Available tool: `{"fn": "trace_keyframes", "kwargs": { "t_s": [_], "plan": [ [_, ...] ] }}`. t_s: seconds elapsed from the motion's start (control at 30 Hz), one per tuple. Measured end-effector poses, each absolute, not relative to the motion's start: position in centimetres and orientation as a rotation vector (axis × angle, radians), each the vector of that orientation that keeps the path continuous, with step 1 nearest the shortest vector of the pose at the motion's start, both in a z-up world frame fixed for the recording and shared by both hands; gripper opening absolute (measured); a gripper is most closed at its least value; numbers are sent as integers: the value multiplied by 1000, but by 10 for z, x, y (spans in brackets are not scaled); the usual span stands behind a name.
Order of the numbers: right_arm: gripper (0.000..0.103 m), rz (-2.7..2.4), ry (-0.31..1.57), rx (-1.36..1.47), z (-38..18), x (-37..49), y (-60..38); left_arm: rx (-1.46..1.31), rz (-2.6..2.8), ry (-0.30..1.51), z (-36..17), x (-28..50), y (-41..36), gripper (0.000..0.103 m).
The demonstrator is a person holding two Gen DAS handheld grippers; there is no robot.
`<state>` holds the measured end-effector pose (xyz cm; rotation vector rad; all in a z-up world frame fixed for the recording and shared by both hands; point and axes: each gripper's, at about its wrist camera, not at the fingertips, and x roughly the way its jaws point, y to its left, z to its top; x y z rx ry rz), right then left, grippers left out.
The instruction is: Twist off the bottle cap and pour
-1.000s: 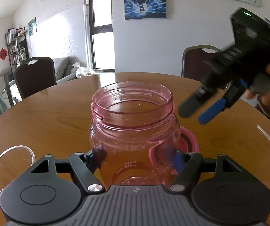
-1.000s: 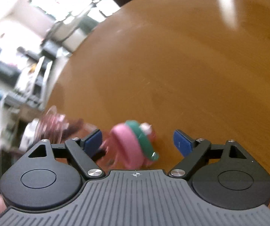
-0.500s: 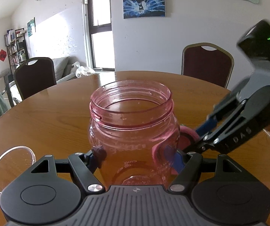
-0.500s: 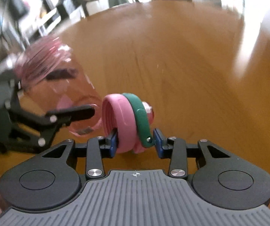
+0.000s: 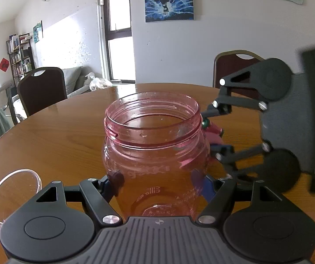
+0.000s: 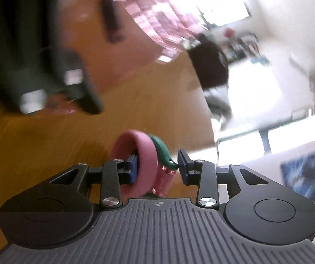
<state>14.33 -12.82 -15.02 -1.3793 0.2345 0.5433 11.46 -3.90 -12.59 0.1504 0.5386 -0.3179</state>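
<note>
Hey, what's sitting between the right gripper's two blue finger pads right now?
In the right wrist view, the pink screw cap with green strap sits in the right gripper.

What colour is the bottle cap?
The cap is pink with a green loop on it, seen best in the right wrist view, held by the right gripper.

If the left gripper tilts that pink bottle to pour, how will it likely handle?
The pink bottle looks like rigid plastic, so it probably won't buckle under the left gripper. It seems empty, so likely light. Its smooth, rounded wall might slip or twist between the pads.
</note>
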Motion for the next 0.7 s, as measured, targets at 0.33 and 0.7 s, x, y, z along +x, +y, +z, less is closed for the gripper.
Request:
{"fn": "trace_keyframes", "kwargs": {
  "t_s": [0.33, 0.7],
  "plan": [
    [88, 689, 529, -955, -108, 129, -141, 156, -325, 544, -125, 113, -40, 73],
    [95, 815, 1256, -307, -52, 243, -161, 164, -346, 551, -123, 115, -37, 73]
  ]
}}
